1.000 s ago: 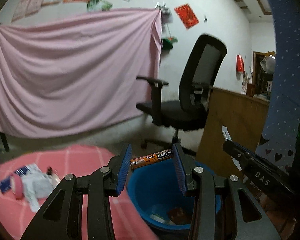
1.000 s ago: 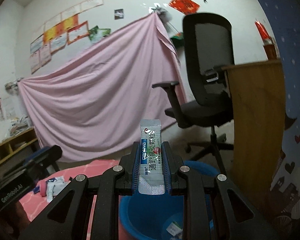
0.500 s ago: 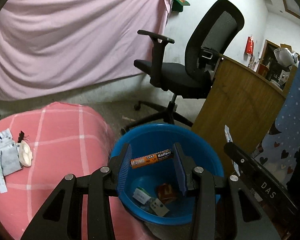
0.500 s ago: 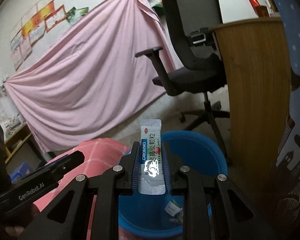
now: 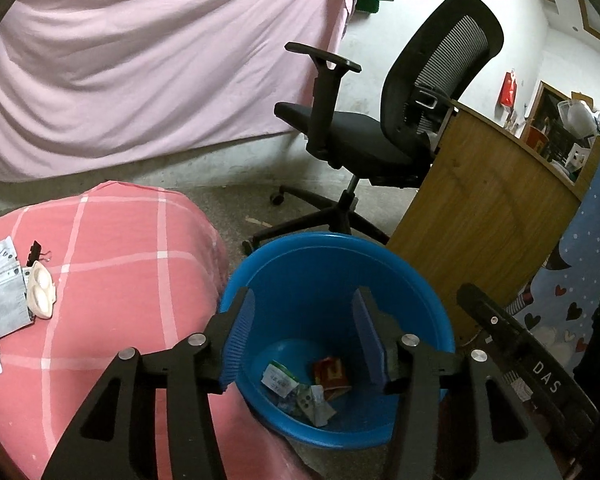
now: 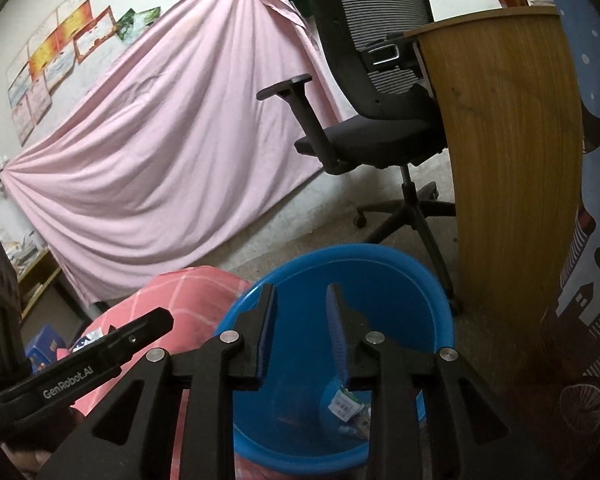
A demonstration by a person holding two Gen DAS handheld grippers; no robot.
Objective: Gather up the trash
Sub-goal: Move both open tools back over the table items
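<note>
Two grippers, left gripper (image 5: pixel 304 332) and right gripper (image 6: pixel 300 328), hang spread and empty over one blue basin (image 5: pixel 268 264). Several wrappers (image 5: pixel 304 384) lie at its bottom; one chair (image 5: pixel 380 128) stands at twelve o'clock.

Home rm: office chair (image 5: pixel 384 120), wood desk (image 5: pixel 480 216), certs on wall (image 6: pixel 68 40).

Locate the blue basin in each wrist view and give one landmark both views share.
Left wrist view: blue basin lower centre, behind and below the open left claw.
Right wrist view: blue basin lower centre, behind the open right claw.
Shared landmark: black office chair beyond the basin.
</note>
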